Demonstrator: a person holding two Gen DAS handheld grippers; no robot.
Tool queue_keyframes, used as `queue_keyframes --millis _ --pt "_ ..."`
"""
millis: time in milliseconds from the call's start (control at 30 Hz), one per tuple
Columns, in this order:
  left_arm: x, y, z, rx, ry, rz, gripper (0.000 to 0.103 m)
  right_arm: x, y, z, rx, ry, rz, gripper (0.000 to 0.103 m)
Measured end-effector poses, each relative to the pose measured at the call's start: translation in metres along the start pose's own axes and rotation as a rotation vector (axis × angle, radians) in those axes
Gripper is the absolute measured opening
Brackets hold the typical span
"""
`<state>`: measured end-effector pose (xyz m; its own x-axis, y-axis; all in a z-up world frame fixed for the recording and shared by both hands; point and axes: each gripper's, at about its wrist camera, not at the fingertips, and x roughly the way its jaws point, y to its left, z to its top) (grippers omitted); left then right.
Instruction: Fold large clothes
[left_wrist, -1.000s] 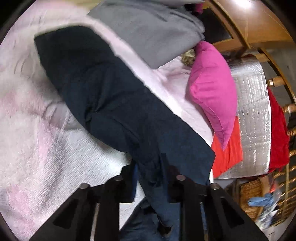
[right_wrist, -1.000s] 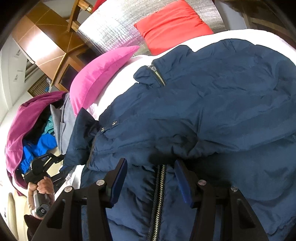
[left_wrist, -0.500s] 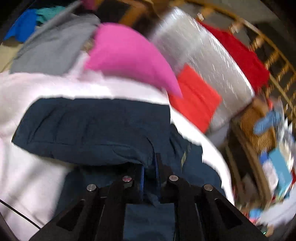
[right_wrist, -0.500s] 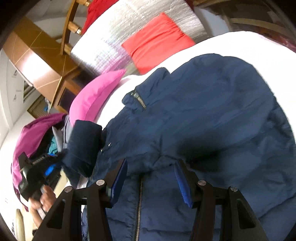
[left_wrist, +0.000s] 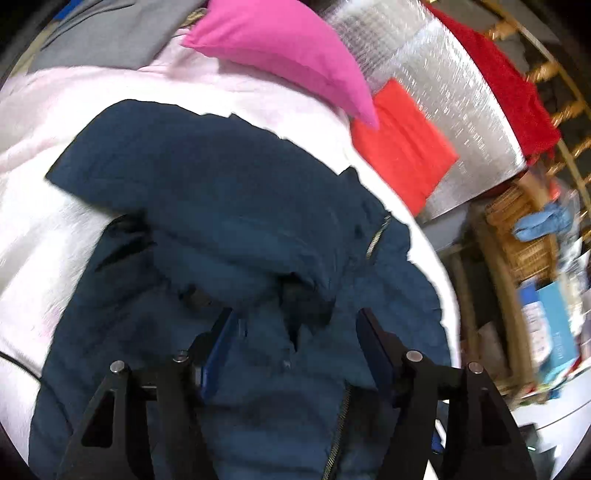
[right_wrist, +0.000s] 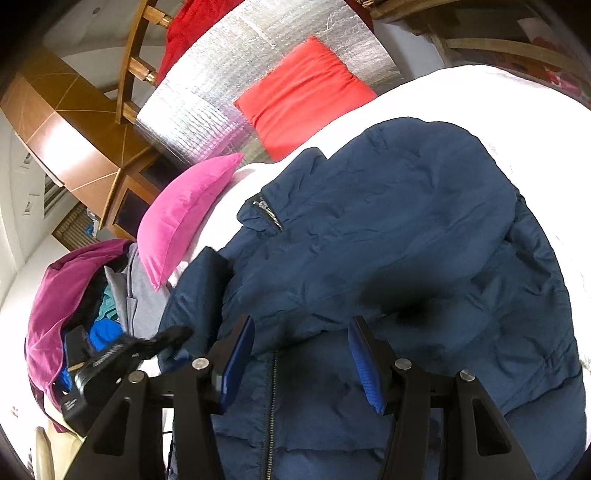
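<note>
A navy padded jacket (left_wrist: 236, 229) lies on a white bed cover (left_wrist: 44, 229), zipper up, with both sleeves folded across its front. My left gripper (left_wrist: 293, 325) is open just above the folded left sleeve, holding nothing. In the right wrist view the jacket (right_wrist: 406, 229) fills the middle. My right gripper (right_wrist: 301, 343) is open and empty above the jacket's front by the zipper (right_wrist: 273, 398). The left gripper also shows in the right wrist view (right_wrist: 122, 350) at the jacket's left edge.
A pink pillow (left_wrist: 280, 48), a red cushion (left_wrist: 402, 140) and a silver foil mat (left_wrist: 443, 92) lie at the head of the bed. A pile of clothes (right_wrist: 74, 291) sits left of the jacket. Wooden furniture (right_wrist: 66, 122) and shelves with clutter (left_wrist: 546, 295) stand beyond.
My left gripper carried the sleeve it was shut on over the jacket's front and opened, letting it go. My right gripper stayed open and drew back slightly.
</note>
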<state>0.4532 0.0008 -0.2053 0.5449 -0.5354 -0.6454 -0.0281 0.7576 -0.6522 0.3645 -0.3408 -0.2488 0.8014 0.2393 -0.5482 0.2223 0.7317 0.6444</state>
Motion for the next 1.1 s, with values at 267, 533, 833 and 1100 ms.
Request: queue_keyframes --millis 267,533,833,1100 --pt "-0.059 0.061 0.023 -0.175 -0.109 -0.094 0.067 0.003 0.023 -0.014 -0.025 0.008 0.03 0.058" --pt "-0.045 0.122 0.047 -0.424 -0.102 -0.133 0.066 0.012 0.045 -0.028 -0.078 0.045 0.037 0.058" --pt "-0.026 0.122 0.051 -0.456 -0.094 -0.153 0.059 0.01 0.039 -0.027 -0.084 0.054 0.033 0.057" --pt "-0.008 0.112 0.047 -0.501 -0.045 -0.188 0.059 0.012 0.028 -0.02 -0.061 0.05 0.032 0.057"
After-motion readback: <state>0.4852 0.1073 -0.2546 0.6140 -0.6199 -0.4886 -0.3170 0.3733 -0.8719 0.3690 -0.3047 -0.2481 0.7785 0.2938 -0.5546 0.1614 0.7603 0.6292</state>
